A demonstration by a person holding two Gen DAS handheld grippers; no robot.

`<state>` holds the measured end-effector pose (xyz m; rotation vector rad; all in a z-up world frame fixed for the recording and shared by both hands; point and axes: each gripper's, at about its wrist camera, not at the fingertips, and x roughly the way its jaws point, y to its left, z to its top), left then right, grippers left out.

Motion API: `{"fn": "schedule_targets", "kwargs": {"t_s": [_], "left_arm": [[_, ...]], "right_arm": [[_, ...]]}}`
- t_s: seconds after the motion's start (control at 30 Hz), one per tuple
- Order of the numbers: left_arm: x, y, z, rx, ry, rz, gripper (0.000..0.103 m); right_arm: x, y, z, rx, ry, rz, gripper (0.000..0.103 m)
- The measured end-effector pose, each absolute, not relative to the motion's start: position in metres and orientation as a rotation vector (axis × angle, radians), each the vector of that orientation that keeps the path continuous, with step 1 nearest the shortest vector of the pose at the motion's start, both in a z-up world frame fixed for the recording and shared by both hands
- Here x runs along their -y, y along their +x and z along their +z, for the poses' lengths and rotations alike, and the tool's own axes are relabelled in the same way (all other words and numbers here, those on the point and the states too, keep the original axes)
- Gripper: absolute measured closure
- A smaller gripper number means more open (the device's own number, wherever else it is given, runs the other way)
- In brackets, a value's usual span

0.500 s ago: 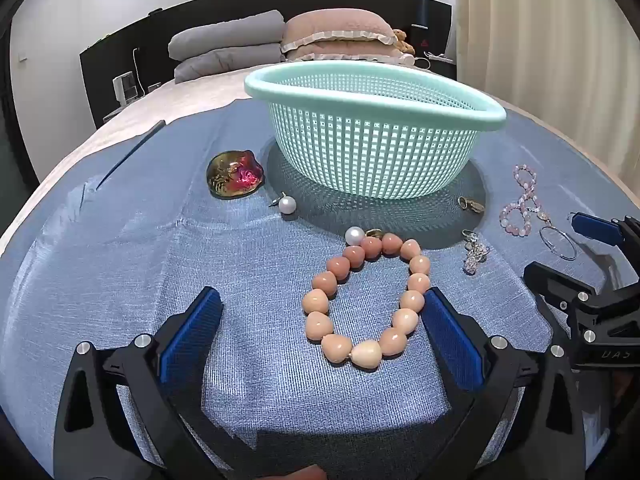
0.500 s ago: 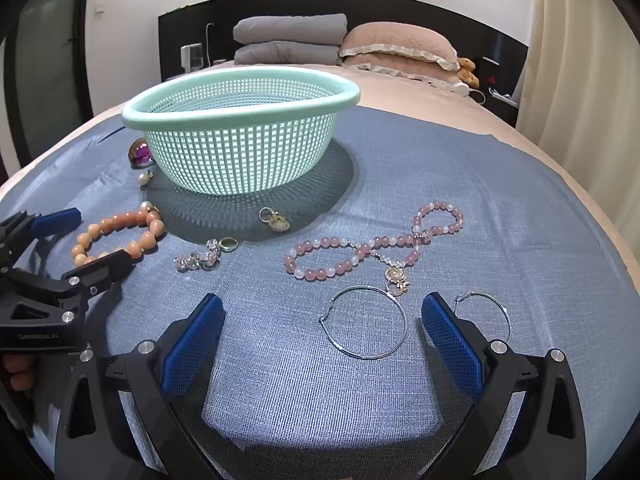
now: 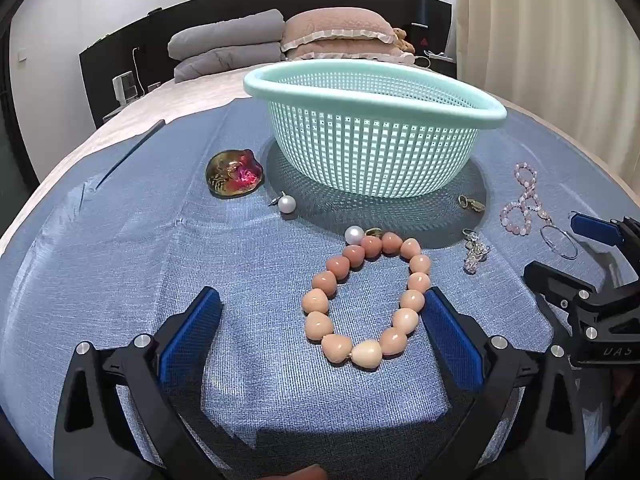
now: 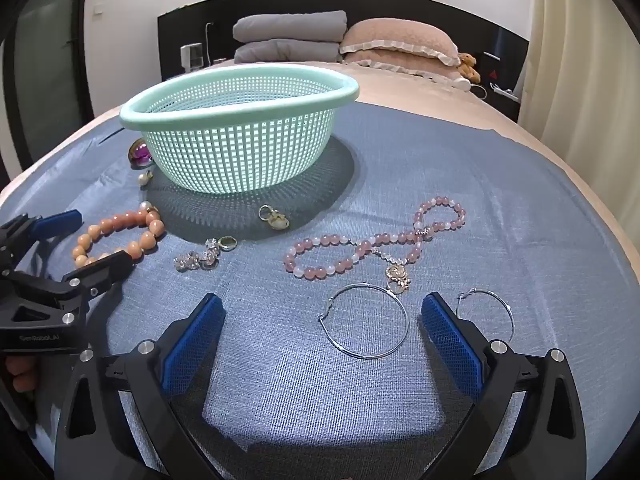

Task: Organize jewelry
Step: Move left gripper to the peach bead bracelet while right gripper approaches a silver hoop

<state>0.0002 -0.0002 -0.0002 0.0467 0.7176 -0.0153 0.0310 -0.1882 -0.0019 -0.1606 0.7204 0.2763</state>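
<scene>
Peach bead bracelet (image 3: 366, 300) lies flat on the blue cloth (image 3: 160, 248), in front of the mint basket (image 3: 372, 128); left gripper (image 3: 320, 320) hovers over it with jaws fully spread, holding nothing, its right pad just beside the bracelet's right edge. Likely step: pick up the bracelet and drop it in the basket. Best move is probably to shift right so the loop sits centred between the pads, then close across the beads, not on one, since round beads may roll out. A loose pearl (image 3: 354, 235) touches the bracelet's far end and could get dragged along; a second pearl (image 3: 287, 203) and a glossy red-gold brooch (image 3: 234, 174) sit to the left, clear. Right gripper (image 4: 320, 320) is also wide open and empty, a silver hoop (image 4: 364, 320) between its pads, another hoop (image 4: 486, 312) just outside the right one. Pink bead necklace (image 4: 376, 244), crystal earrings (image 4: 200, 258) and a gold clip (image 4: 274, 216) lie between hoops and basket. Both grippers sit close together; collision risk if both move centre.
</scene>
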Motion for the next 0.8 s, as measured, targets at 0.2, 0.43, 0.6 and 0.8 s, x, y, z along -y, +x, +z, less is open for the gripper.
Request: {"fn": "schedule_targets", "kwargs": {"t_s": [0.2,0.43,0.6,0.8], "left_arm": [[0.0016,0.0026,-0.0025,-0.721,0.046,-0.016,0.004],[-0.0016,0.0029,-0.005,-0.726,0.034,-0.024,0.004],[-0.0048,0.0039,-0.0051,-0.729,0.03,-0.029,0.004],[-0.0062,0.0048,-0.0047,-0.733,0.039,-0.025,0.004]], "right_arm": [[0.1903,0.0341,-0.0045,-0.755,-0.129,0.297,0.008],[0.1917,0.0368,-0.0077,-0.774,-0.114,0.306,0.007],[0.192,0.0385,-0.0078,-0.78,-0.109,0.309,0.007],[0.1982,0.0401,-0.0037,-0.783,-0.08,0.33,0.008]]}}
